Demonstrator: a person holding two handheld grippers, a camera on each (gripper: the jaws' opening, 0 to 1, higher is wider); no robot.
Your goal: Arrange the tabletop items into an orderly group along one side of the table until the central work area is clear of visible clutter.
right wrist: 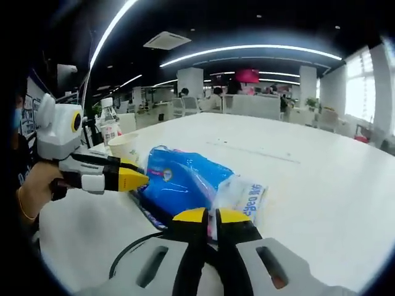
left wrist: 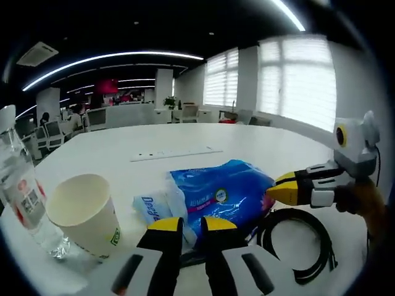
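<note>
A blue tissue packet (left wrist: 225, 194) (right wrist: 185, 179) with a white printed end lies on the white table (left wrist: 247, 145) (right wrist: 321, 185). To its left in the left gripper view stand a paper cup (left wrist: 83, 213) (right wrist: 126, 147) and a clear water bottle (left wrist: 21, 191) (right wrist: 109, 126). A black cable loop (left wrist: 296, 243) (right wrist: 133, 253) lies beside the packet. My left gripper (left wrist: 192, 227) (right wrist: 143, 180) is shut, its tips at the packet's near edge. My right gripper (right wrist: 213, 217) (left wrist: 271, 193) is shut too, its tips against the opposite edge of the packet.
A long white power strip (left wrist: 170, 154) (right wrist: 253, 151) lies flat further out on the table. A person's hand (right wrist: 37, 185) holds the left gripper. Office desks and chairs stand beyond the table, with bright windows to one side.
</note>
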